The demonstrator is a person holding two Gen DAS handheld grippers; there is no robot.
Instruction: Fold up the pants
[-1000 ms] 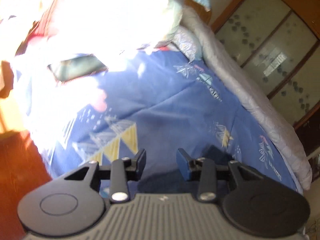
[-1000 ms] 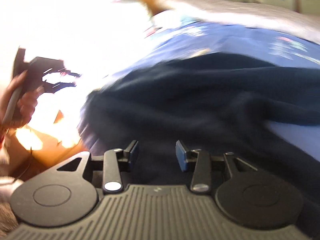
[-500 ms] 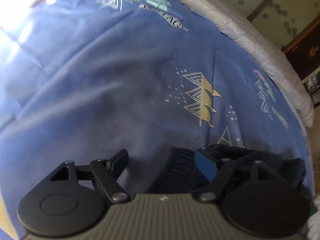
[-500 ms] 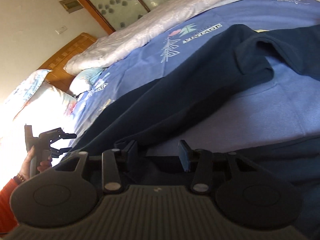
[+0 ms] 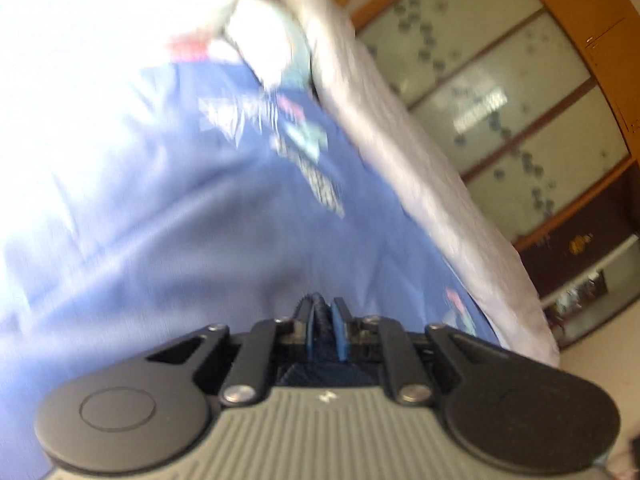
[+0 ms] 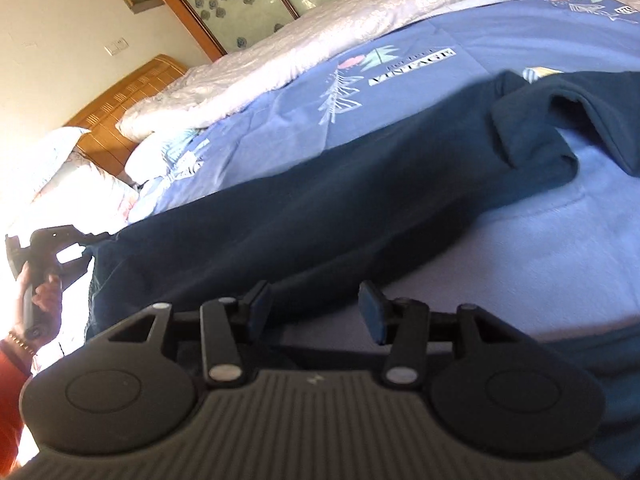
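Left gripper [image 5: 322, 320] has just closed, fingers pinching dark navy fleece pants [image 6: 320, 216] at lower centre; right gripper [image 6: 316, 308] fingers have been widening, open over the pants edge on the blue patterned bed quilt [image 6: 400, 92].

A bedroom in a home is shown. A bed [image 6: 500, 36] is covered by a blue printed sheet, with a pale quilt [image 6: 320, 28] bunched along its far side and pillows [image 6: 52, 168] laid against a wooden headboard [image 6: 132, 84]. A wood-framed wardrobe [image 5: 500, 92] with frosted flower-patterned panels is seen behind, and a light switch [image 6: 117, 46] is fixed on the cream wall
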